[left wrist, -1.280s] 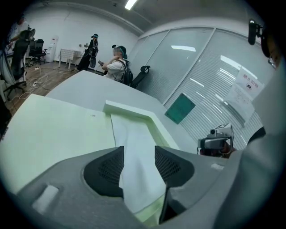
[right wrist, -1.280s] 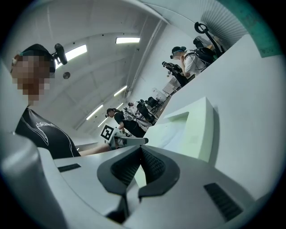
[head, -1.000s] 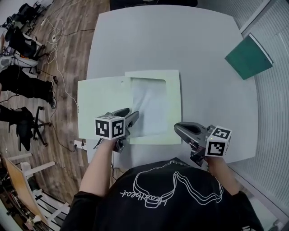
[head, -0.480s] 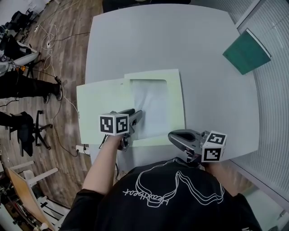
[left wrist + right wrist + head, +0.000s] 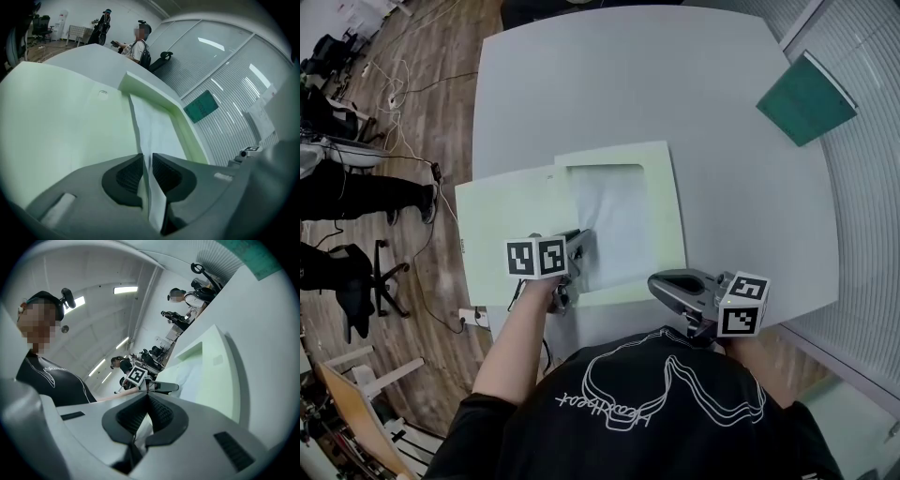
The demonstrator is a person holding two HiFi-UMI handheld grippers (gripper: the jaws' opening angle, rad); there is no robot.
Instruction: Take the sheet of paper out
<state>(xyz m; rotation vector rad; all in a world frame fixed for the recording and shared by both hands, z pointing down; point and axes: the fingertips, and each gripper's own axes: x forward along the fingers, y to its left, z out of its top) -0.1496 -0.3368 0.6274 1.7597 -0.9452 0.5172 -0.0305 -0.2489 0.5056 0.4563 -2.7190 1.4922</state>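
Note:
A pale green folder (image 5: pixel 667 192) lies open on the grey table (image 5: pixel 581 84), and a white sheet of paper (image 5: pixel 614 225) rests in its right half. My left gripper (image 5: pixel 579 247) is at the sheet's near left corner. In the left gripper view its jaws (image 5: pixel 146 157) are closing, with the sheet's edge (image 5: pixel 154 133) standing between the pads and a thin gap still showing. My right gripper (image 5: pixel 657 282) hovers off the folder's near right corner, shut and empty (image 5: pixel 147 395). From there the folder (image 5: pixel 218 366) lies ahead.
A dark green notebook (image 5: pixel 806 98) lies at the table's far right corner, by the window blinds. The folder's left flap (image 5: pixel 497 234) overhangs the table's left edge. People and office chairs stand on the wooden floor (image 5: pixel 356 178) to the left.
My left gripper's jaws have narrowed around the sheet's near edge. The right gripper has shifted a little to the left along the table's near edge.

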